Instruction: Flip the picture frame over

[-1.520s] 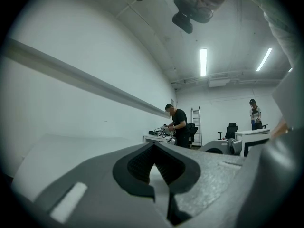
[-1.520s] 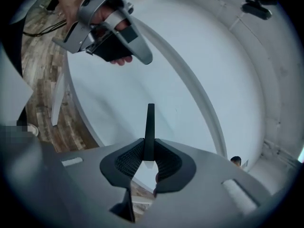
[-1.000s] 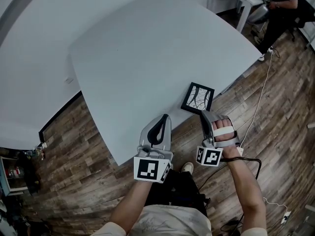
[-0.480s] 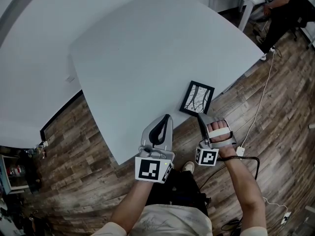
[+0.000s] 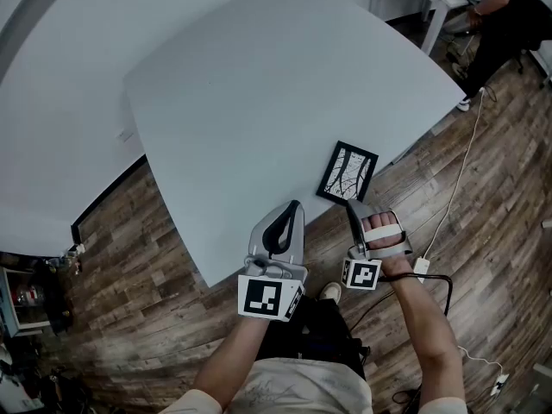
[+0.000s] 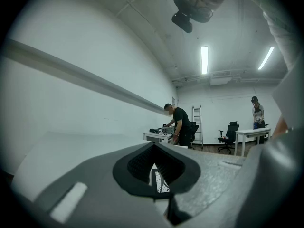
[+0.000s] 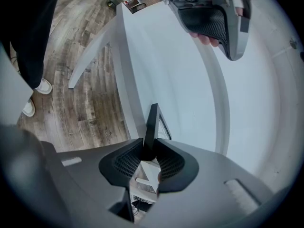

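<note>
Big white table point(image 5: 259, 84) on a wood plank floor point(image 5: 129, 257), with someone in dark clothes over by another desk in the upper right point(image 5: 504, 7). Compared to a second ago, the right gripper point(image 5: 349, 205) has rolled onto its side and its tip is now on the near edge of the picture frame point(image 5: 347, 172); the frame itself has barely shifted. It's one frame, lying picture-up near the table's lower right edge. That claw is pinched narrow on the frame's edge. The left gripper point(image 5: 295, 205) has its jaws together on nothing, beside the frame. There are two marker cubes point(image 5: 269, 297), with black-and-white squares only.
</note>
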`<act>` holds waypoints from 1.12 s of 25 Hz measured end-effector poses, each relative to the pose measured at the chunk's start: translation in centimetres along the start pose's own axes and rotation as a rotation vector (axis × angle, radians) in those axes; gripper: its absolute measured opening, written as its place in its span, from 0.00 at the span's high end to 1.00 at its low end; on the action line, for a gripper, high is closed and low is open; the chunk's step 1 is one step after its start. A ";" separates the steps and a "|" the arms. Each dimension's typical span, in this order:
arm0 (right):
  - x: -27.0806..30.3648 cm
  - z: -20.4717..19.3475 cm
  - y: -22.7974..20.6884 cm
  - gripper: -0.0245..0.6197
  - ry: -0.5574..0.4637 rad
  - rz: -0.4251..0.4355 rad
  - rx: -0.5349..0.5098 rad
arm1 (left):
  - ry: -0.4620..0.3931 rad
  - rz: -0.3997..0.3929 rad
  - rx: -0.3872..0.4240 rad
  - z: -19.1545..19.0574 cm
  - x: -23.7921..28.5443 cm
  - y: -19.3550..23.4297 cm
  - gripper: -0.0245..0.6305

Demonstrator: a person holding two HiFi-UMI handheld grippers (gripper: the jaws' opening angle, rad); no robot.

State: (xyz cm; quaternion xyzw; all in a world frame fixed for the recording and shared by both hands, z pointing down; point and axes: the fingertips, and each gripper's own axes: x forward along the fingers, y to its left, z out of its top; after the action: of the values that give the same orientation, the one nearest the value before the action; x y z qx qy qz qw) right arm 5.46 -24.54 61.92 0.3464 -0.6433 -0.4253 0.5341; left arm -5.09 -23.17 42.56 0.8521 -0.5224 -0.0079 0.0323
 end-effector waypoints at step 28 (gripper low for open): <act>-0.4 -0.6 0.2 0.56 0.039 0.064 0.154 | -0.007 -0.005 -0.001 0.4 0.1 0.1 0.96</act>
State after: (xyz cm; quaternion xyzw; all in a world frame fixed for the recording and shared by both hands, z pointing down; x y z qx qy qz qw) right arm 6.19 -24.15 62.02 0.3742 -0.6743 -0.3504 0.5316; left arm -5.10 -23.33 42.16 0.8534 -0.5202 -0.0111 0.0311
